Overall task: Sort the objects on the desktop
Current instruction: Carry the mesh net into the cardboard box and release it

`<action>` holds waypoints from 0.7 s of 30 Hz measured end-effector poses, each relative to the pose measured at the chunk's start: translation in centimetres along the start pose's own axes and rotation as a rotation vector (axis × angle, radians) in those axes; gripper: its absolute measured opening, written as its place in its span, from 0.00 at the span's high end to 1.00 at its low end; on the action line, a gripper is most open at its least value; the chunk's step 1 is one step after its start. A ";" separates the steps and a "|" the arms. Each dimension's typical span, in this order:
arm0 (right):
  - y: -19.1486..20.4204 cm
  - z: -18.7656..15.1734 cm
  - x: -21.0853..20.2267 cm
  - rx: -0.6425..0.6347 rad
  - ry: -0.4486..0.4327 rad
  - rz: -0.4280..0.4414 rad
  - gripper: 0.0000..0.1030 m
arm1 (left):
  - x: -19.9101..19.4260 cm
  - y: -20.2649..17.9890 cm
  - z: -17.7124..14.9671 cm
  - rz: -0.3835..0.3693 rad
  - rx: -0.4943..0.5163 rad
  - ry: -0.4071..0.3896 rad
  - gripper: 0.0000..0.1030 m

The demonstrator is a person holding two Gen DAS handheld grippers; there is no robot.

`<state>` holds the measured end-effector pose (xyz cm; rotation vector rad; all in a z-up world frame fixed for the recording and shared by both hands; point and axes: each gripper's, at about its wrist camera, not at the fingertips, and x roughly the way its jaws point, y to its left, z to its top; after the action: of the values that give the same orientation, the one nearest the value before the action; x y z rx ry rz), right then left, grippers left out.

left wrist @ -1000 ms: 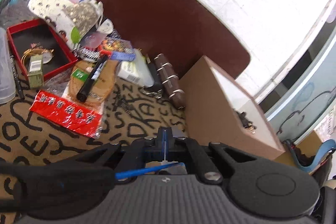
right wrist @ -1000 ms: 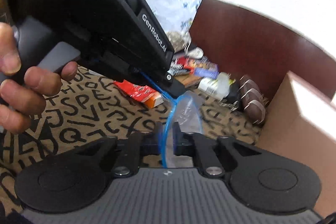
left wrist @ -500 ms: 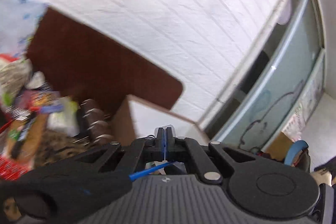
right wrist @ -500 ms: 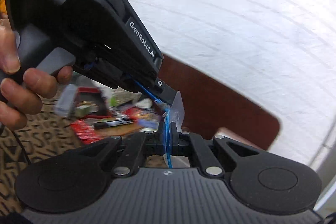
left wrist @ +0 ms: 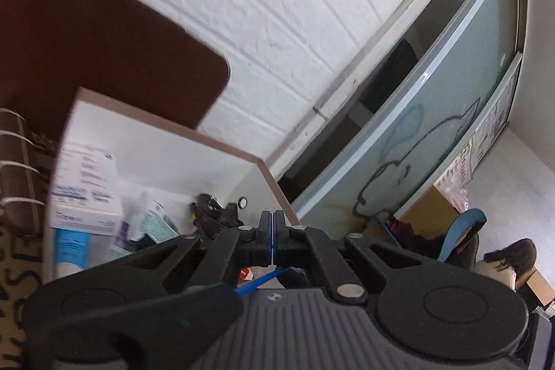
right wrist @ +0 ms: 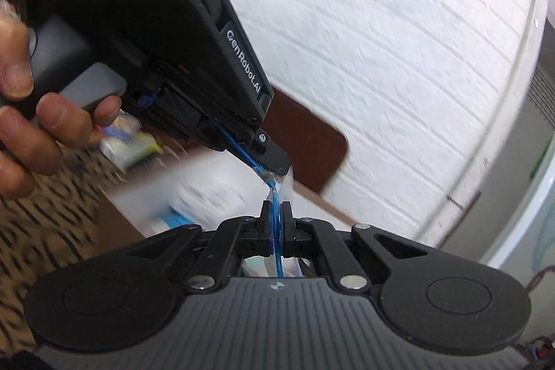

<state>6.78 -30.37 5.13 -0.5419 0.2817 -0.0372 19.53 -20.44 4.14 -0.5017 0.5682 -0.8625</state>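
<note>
Bag: small clear zip bag (right wrist: pixel 281 186) stretched between both grippers, above the open box (left wrist: pixel 166 144).
Left gripper (left wrist: pixel 273 233): clamped on the blue strip.
Right gripper (right wrist: pixel 276 227): pinching it too.
Tip: centre over box, release together.

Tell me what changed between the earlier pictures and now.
Both tongs swung up and away from the cluttered letter-patterned mat toward the open cardboard box, which now fills the lower left of the left wrist view. The clear plastic bag with the blue zip strip came along, pinched between them. Unchanged: left tongs and right tongs stay shut on the bag's blue edge.
</note>
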 end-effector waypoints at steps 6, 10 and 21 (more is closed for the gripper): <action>-1.9 -2.7 3.9 -0.026 0.090 -0.036 0.99 | 5.1 1.4 0.0 0.027 -0.049 0.062 1.00; -2.5 -3.5 5.9 0.004 0.129 -0.025 0.98 | 6.2 2.3 0.3 0.084 -0.060 0.095 0.97; -5.5 -2.9 6.9 0.189 0.265 0.070 0.53 | 5.8 4.5 1.5 0.266 -0.203 0.223 0.07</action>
<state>12.80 -37.33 3.84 -0.3378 0.5502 -0.0671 25.99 -22.40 0.99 -0.5026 0.9122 -0.6129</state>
